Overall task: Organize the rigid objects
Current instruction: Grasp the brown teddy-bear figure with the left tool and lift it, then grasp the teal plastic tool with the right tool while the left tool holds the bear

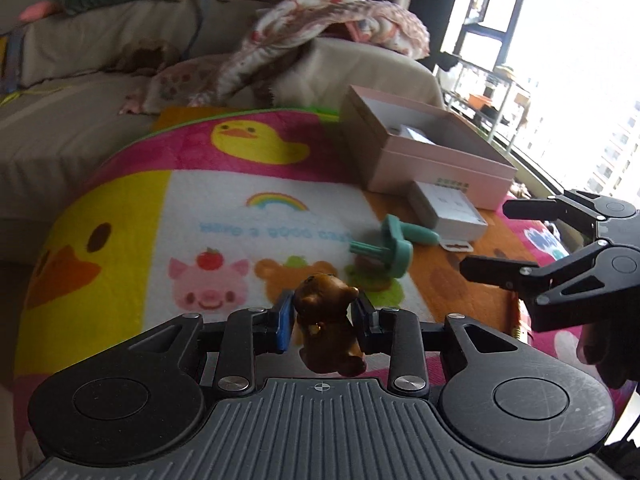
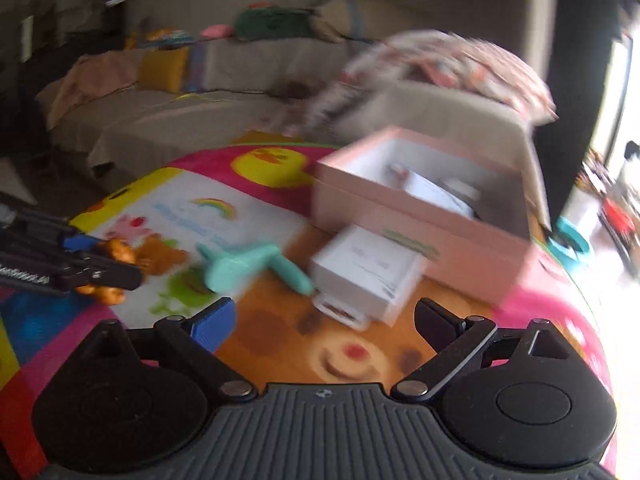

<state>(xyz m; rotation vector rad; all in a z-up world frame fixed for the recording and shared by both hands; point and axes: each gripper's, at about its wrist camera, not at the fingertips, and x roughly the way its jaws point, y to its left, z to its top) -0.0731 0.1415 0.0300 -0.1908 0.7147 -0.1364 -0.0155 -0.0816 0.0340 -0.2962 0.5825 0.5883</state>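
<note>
Left hand-held gripper [image 1: 323, 322]: jaws closed narrow on a small brown bear figurine [image 1: 328, 320] — pinched at its sides between the blue pad and the black pad, held clear above the table. Bear upright, head toward the far side.

Right hand-held gripper [image 2: 324, 322]: jaws spread wide, nothing between them. It hangs over the orange bear-face patch of the cartoon-print mat [image 1: 224, 216] covering the table. In the left wrist view it enters from the right edge, fingers pointing left.

On the mat:
- teal plastic tool [image 1: 384, 244] lying on its side, near the middle, just beyond the held bear.
- small white box [image 1: 452, 210] touching or nearly touching the teal tool's handle end; a white tab lies at its near corner.
- open pink box [image 1: 424, 148] directly behind the white box — a white item lies inside; other contents too blurred to identify.

Right wrist view is motion-blurred. Beige sofa [image 1: 80, 80] behind the table with a patterned blanket [image 1: 320, 28] draped over it.
</note>
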